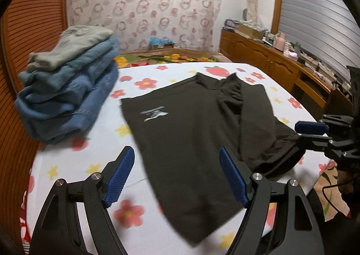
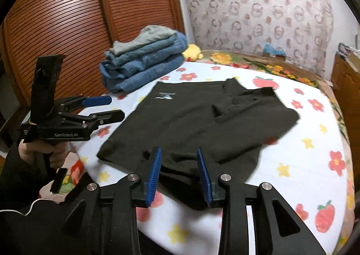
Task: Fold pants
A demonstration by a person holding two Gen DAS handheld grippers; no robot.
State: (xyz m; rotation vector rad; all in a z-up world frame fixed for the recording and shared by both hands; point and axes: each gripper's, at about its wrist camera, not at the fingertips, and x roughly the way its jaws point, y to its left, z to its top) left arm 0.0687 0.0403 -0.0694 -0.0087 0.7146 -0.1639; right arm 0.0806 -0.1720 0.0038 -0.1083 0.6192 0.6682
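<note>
Black pants (image 1: pixel 191 128) with a small silver logo lie partly folded on the flower-print sheet (image 1: pixel 90 165); they also show in the right wrist view (image 2: pixel 191 119). My left gripper (image 1: pixel 176 176) is open, hovering over the near left part of the pants, and appears at the left of the right wrist view (image 2: pixel 112 106). My right gripper (image 2: pixel 178 176) is open, its blue pads either side of the bunched near edge of the pants, and it shows at the right edge of the left wrist view (image 1: pixel 301 130).
A stack of folded jeans and a grey garment (image 1: pixel 67 95) sits at the far left of the bed (image 2: pixel 144 61). Wooden slatted doors (image 2: pixel 67 18) stand left, a wooden cabinet (image 1: pixel 281 68) right. A floral blanket (image 1: pixel 168 58) lies beyond.
</note>
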